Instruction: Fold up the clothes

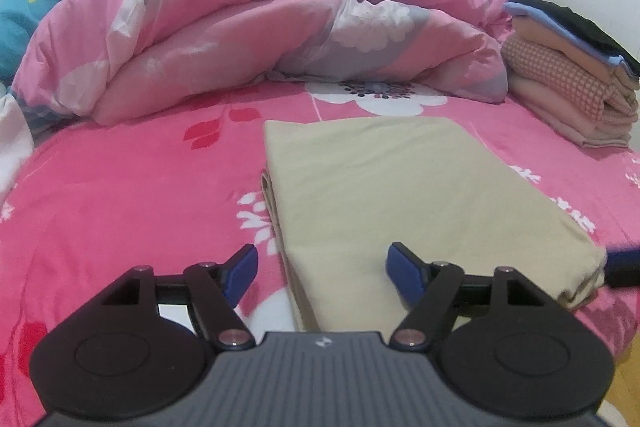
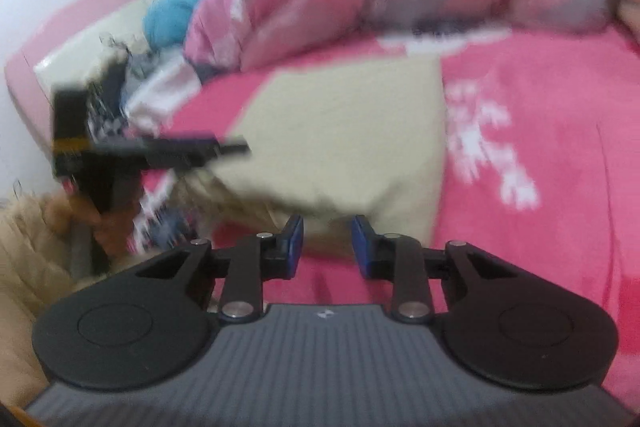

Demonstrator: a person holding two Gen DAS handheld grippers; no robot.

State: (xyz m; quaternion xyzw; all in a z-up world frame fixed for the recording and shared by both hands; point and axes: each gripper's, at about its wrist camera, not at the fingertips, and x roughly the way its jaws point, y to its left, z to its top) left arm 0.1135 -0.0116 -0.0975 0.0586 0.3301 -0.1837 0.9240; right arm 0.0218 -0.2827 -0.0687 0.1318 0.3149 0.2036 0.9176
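A folded beige cloth (image 1: 380, 195) lies flat on the pink flowered bed sheet (image 1: 120, 207). My left gripper (image 1: 322, 259) hovers over the cloth's near left edge, jaws wide apart and pressing on nothing. At the cloth's near right corner a blue fingertip of the right gripper (image 1: 624, 263) pokes into the left wrist view. The right wrist view is blurred: the right gripper (image 2: 327, 227) stands narrowly open just before the beige cloth's (image 2: 340, 131) near corner, nothing pinched between its pads. The left gripper (image 2: 160, 151) shows there at the left, held by a hand.
A bunched pink flowered duvet (image 1: 260, 27) fills the back of the bed. A stack of folded clothes (image 1: 572, 79) sits at the right rear. The bed's edge and wooden floor (image 1: 628, 387) lie at the lower right. A beige padded sleeve (image 2: 24, 247) is at the left.
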